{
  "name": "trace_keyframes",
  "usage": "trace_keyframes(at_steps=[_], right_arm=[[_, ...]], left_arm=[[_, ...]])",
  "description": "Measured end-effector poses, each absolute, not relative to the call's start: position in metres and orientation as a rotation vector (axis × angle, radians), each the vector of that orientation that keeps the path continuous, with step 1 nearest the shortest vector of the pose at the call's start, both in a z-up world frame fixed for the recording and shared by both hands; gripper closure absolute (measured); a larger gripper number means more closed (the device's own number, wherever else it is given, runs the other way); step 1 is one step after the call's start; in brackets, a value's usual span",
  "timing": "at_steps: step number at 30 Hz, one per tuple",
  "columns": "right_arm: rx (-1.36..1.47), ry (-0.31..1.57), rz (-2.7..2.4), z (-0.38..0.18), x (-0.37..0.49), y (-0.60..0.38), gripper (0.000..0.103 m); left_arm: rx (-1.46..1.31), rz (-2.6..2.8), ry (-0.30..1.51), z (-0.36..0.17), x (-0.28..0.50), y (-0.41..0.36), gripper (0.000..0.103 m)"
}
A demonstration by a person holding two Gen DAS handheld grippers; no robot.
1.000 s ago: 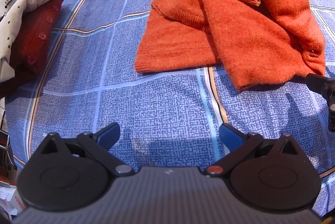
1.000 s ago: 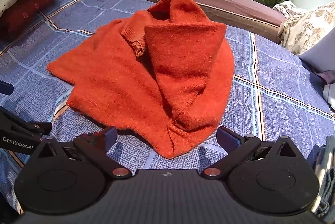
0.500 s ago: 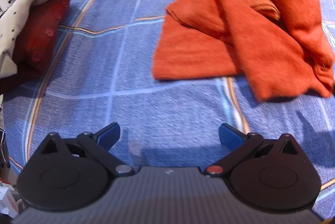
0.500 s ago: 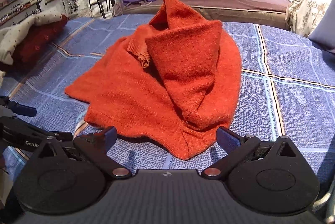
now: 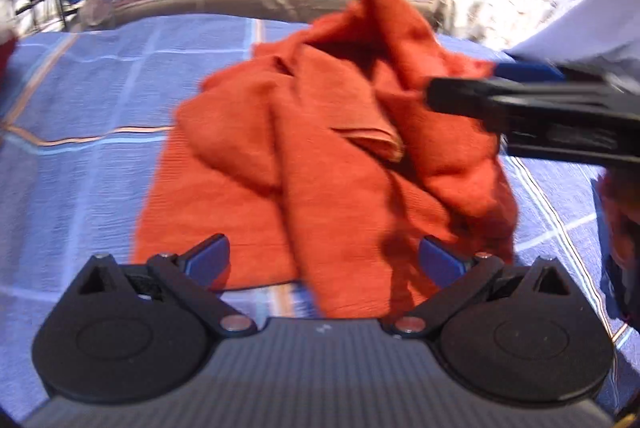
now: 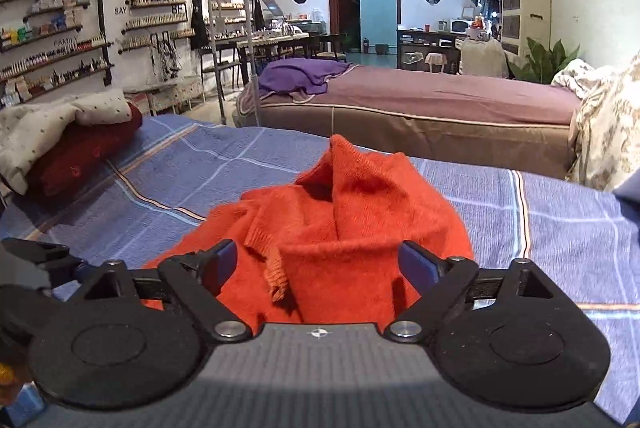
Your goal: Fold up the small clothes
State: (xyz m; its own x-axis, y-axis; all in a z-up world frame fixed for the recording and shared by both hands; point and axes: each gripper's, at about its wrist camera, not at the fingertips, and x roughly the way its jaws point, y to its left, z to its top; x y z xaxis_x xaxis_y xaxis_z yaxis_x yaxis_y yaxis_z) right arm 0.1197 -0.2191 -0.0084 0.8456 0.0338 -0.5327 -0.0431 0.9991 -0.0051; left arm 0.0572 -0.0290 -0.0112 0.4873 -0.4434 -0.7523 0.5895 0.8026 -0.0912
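Two grippers are out in front of us, and both point at the orange sweater (image 5: 340, 163). It lies in a bumpy heap on the bed with the blue checked cover (image 5: 80, 147), with one part of it sticking up like a little tent.

Our left gripper (image 5: 324, 260) is held low and level, close to the near edge of the sweater. Its jaws are spread wide and hold nothing. The near edge of the sweater shows between the blue fingertips (image 5: 208, 260), but we cannot tell if they touch it.

Our right gripper (image 6: 316, 266) is low too, and it points across the bed at the heap. Its jaws are spread wide as well, with a fold of sweater showing between them. From the left view we see it reach in from the right side, above the heap.

A red cushion (image 6: 80, 155) sits at the far left of the bed, under a dotted cloth (image 6: 52, 119). Another bed (image 6: 420, 99) stands behind.
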Motion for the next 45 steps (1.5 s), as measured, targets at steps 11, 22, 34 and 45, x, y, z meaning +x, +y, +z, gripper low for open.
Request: trace_keyframes(at_steps=[11, 22, 34, 45], right_arm=[[0.062, 0.676, -0.009, -0.038, 0.119, -0.248, 0.091], [0.261, 0.357, -0.151, 0.088, 0.014, -0.323, 0.093], [0.313, 0.764, -0.004, 0.027, -0.051, -0.284, 0.093], [0.289, 0.766, -0.143, 0.012, -0.069, -0.287, 0.028]], left_arm=[[0.099, -0.722, 0.911, -0.044, 0.064, -0.053, 0.087], [-0.041, -0.599, 0.56, 0.104, 0.068, 0.05, 0.089], [-0.075, -0.563, 0.985, 0.025, -0.038, 0.136, 0.089], [0.059, -0.532, 0.946, 0.039, -0.041, 0.125, 0.02]])
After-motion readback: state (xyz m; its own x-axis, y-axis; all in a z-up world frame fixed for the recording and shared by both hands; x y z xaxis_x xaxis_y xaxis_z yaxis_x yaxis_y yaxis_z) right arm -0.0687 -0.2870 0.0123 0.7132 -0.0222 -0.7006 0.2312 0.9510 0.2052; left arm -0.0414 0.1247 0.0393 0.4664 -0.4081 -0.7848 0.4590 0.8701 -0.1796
